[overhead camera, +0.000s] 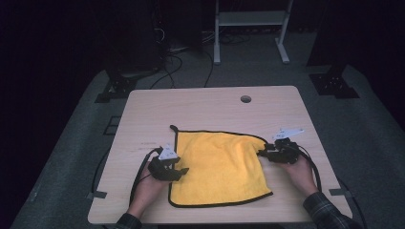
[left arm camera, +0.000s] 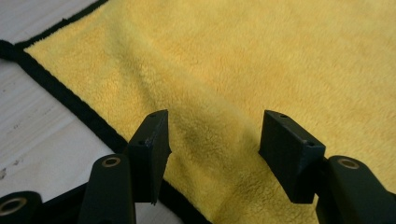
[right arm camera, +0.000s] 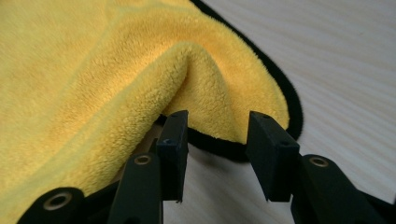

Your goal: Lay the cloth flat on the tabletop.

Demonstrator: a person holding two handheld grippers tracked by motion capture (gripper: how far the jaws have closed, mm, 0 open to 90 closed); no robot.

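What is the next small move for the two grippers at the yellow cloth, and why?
Probably ease both forward and close on the hems. The left gripper stands open over the yellow cloth at its left edge; the right gripper stands open at a raised fold. Neither pinches fabric.

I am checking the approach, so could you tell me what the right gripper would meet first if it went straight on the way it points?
Probably the raised fold of the yellow cloth; the right gripper has open jaws.
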